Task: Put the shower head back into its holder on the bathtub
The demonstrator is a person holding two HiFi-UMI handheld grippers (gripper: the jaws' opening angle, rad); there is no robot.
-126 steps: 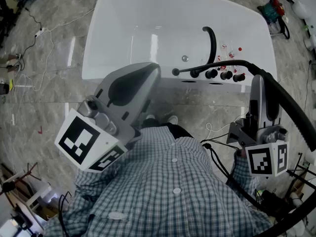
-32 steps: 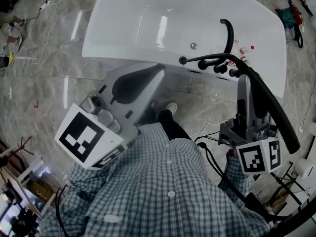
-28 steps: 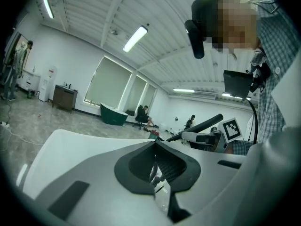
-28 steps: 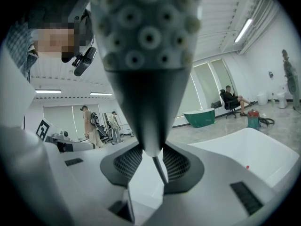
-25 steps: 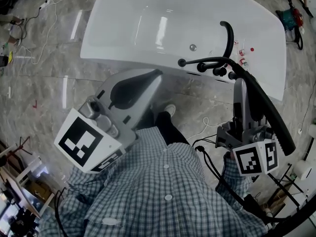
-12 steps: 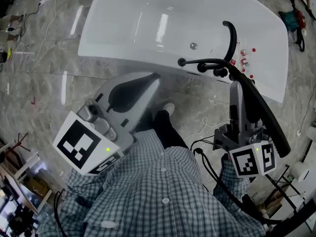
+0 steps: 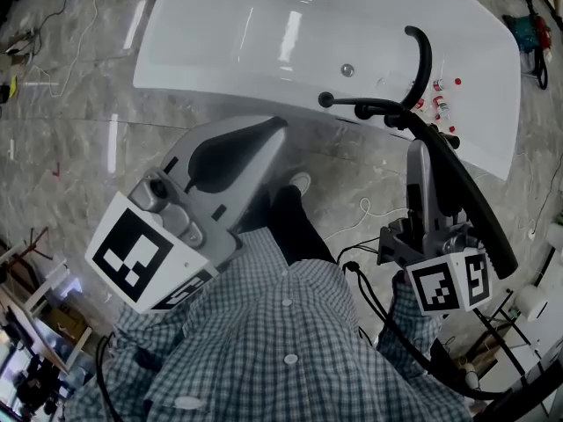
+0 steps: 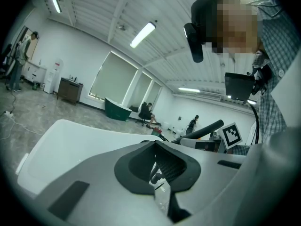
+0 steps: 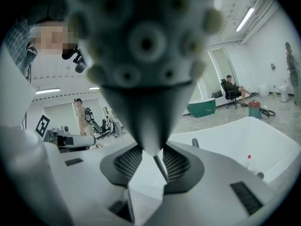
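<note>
The shower head (image 7: 475, 222) has moved closer to the taps (image 7: 393, 121). It is at 3 o'clock, pinched in the right claw (image 7: 420, 152), not yet in its holder. Next, I think, it must go down to the bathtub (image 7: 220, 42) edge at 1 o'clock. The left claw (image 7: 274, 130), at 9 o'clock, is pressed together and empty. Both claws point a little down.

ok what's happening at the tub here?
A person stands beside the white bathtub with a claw in each hand. The right claw grips the black shower head, its far end near the tap fittings on the tub's near rim, not yet in its holder. The left claw is shut and empty.
</note>
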